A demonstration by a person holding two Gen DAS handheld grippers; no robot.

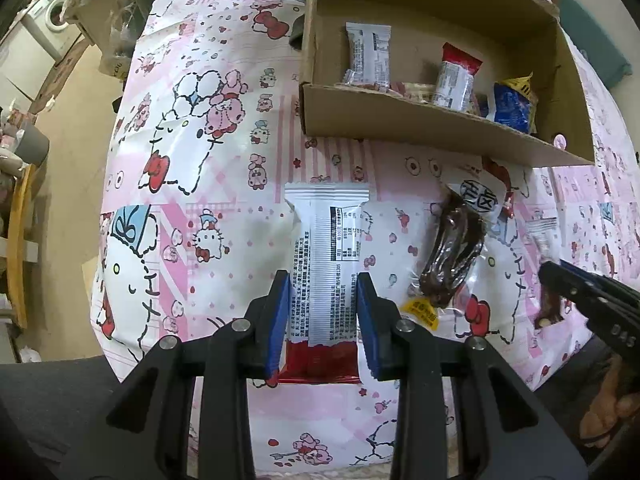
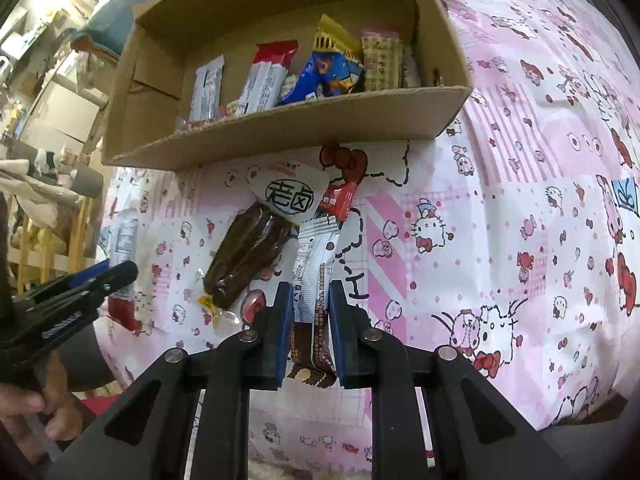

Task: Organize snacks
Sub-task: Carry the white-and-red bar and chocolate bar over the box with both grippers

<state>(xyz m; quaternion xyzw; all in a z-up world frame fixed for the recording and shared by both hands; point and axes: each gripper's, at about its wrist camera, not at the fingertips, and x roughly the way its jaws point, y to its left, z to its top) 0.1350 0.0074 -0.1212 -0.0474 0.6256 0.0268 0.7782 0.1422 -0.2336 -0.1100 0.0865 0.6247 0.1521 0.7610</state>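
My left gripper (image 1: 323, 312) squeezes a white-and-red bar (image 1: 324, 264), my right gripper (image 2: 308, 320) a brown-and-white pack (image 2: 314, 280), and either slippery wrapper might slide out before reaching the box (image 1: 420, 120) ahead.

A table covered by a pink cartoon-print cloth (image 1: 224, 128) was seen; a cardboard box (image 1: 420, 128) at upper right and a dark snack pack (image 1: 452, 260) at centre right were laid on it.

Cardboard box (image 1: 420, 120) wall hides snacks' lower halves; wrapper print unreadable.
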